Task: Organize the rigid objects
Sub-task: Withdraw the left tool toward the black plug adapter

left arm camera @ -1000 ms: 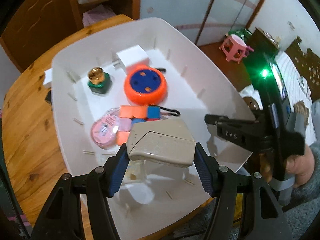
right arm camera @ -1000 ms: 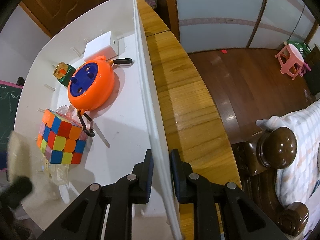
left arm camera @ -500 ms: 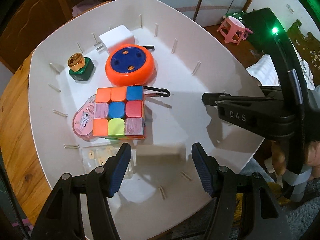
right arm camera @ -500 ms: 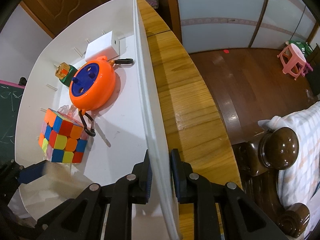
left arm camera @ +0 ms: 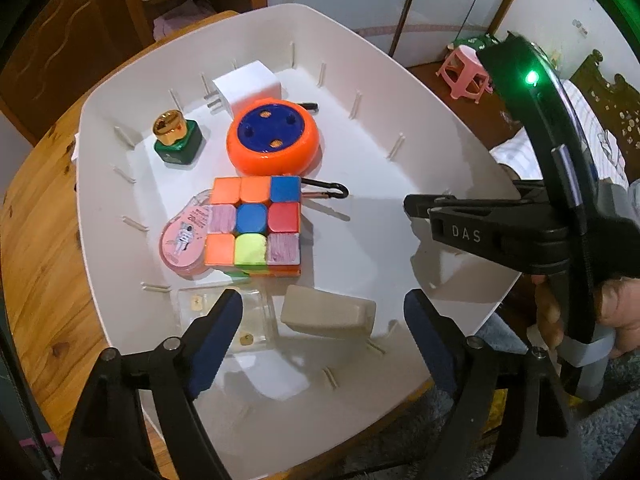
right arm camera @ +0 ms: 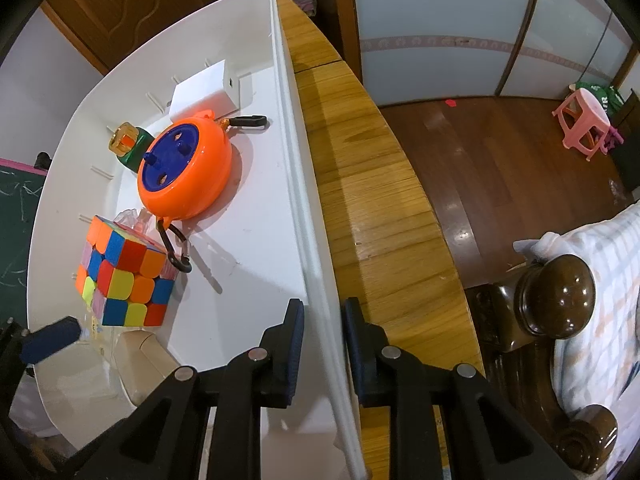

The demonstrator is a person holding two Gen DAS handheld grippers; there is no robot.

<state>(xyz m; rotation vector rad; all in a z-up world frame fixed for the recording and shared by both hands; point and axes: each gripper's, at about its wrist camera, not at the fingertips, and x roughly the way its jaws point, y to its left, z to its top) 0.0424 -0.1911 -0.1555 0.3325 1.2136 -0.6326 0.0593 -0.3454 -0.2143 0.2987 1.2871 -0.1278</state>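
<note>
A white bin holds a beige case, a colour cube, an orange and blue round reel, a green bottle with a gold cap, a white box, a pink case and a clear box. My left gripper is open and empty just above the beige case. My right gripper is shut on the bin's right wall; it also shows in the left wrist view. The beige case lies near the cube.
The bin stands on a round wooden table. A dark wooden bedpost and a checked blanket are at the right. A pink stool stands on the floor. A wooden cabinet is behind.
My left gripper opened and let go of the beige case, which dropped into the bin in front of the cube. The right gripper kept its hold on the bin wall.
</note>
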